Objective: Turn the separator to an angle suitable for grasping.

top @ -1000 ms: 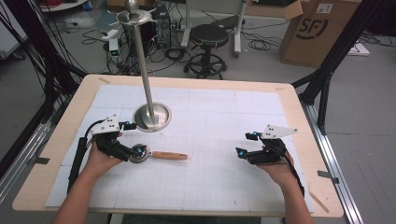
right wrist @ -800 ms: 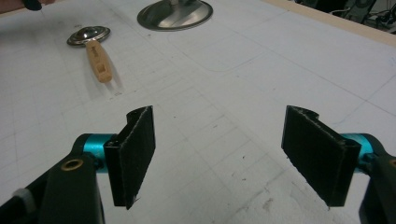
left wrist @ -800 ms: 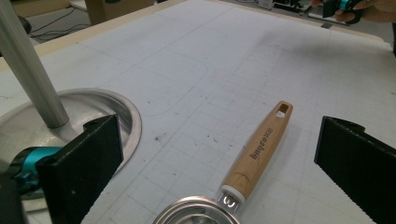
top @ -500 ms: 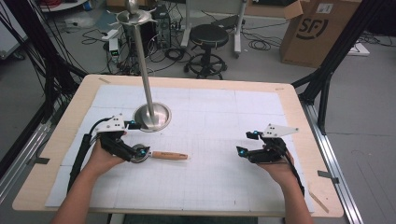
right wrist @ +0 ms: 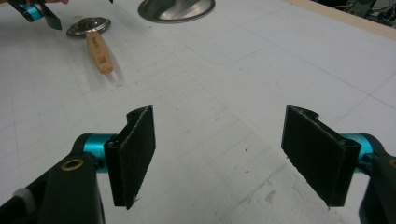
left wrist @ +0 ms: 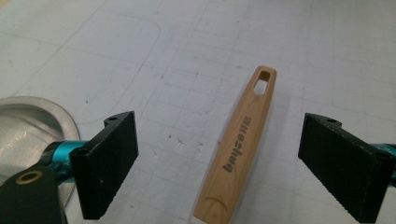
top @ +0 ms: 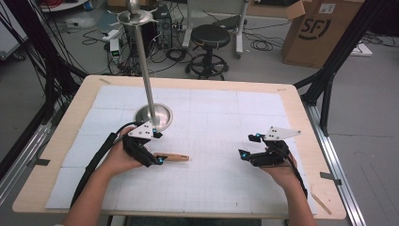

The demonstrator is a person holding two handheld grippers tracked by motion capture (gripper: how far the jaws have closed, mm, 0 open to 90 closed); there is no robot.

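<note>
A utensil with a light wooden handle lies on the white mat. Its round metal head shows in the right gripper view and is covered by my left gripper in the high view. My left gripper hangs over the handle. Its jaws have just been closing a little, but the pads stand off both sides of the wood and touch nothing. My right gripper rests at the right of the mat, open with only bare mat between its pads.
A metal stand with a round base and a tall pole rises just behind the left gripper. The base edge lies close by the left jaw. The wooden table border frames the mat.
My left gripper has moved right, from beside the utensil's metal head to over its wooden handle, now hiding the head from above. The right gripper has stayed put.
</note>
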